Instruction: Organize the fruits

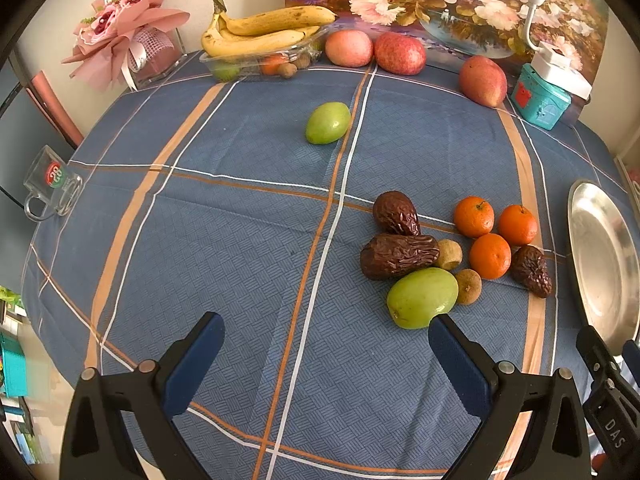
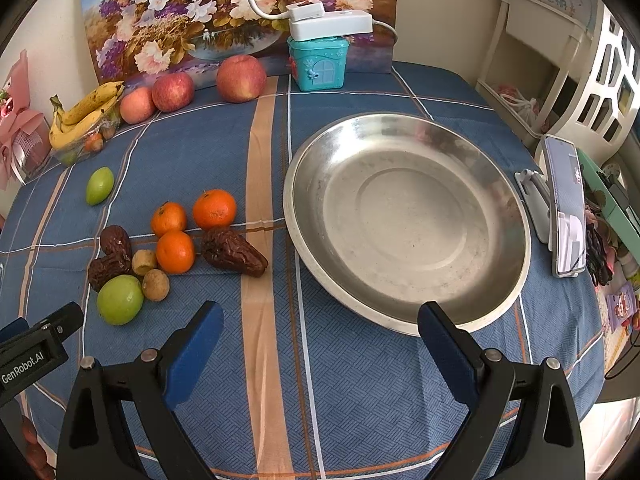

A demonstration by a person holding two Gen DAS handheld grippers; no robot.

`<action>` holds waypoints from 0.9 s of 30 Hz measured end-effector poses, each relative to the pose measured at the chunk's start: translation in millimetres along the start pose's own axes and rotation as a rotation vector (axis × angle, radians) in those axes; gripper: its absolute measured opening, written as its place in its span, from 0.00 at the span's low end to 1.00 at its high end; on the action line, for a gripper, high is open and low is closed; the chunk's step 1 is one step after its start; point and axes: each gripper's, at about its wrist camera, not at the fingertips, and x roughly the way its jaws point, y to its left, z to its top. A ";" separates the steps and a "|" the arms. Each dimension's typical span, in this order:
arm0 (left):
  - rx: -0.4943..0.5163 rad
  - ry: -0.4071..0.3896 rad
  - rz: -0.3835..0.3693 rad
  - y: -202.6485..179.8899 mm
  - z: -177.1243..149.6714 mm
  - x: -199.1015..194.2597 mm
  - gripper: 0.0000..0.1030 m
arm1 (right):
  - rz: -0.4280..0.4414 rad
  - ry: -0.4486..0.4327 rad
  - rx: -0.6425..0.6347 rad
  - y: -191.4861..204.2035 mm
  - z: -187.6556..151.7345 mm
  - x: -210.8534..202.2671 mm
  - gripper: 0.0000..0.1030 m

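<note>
Sitting mid-table: cluster of three small orange mandarins (image 2: 175,251), wrinkled brown dates (image 2: 233,257), green fruit (image 2: 120,299); round steel plate (image 2: 404,316) at its 3 o'clock. Left gripper (image 1: 326,348) and right gripper (image 2: 320,340) jaws wide open, empty, above blue plaid table (image 2: 360,392).

Fruit (image 1: 474,216) and plate (image 2: 406,320) on table (image 1: 240,220)

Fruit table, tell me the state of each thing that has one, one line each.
Steel plate: empty, upright.
Clear fruit tray: full, bananas on top.
Left gripper: open, holding nothing.
Right gripper: open, holding nothing.
Glass mug: empty.
</note>
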 end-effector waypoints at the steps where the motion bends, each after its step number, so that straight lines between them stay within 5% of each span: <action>1: 0.000 0.000 0.000 -0.2 -0.1 -0.2 1.00 | 0.000 0.000 0.000 -0.3 0.0 0.2 0.95; 27: -0.007 0.001 0.000 0.0 1.1 -0.1 1.00 | -0.001 0.004 -0.002 2.0 0.5 0.4 0.95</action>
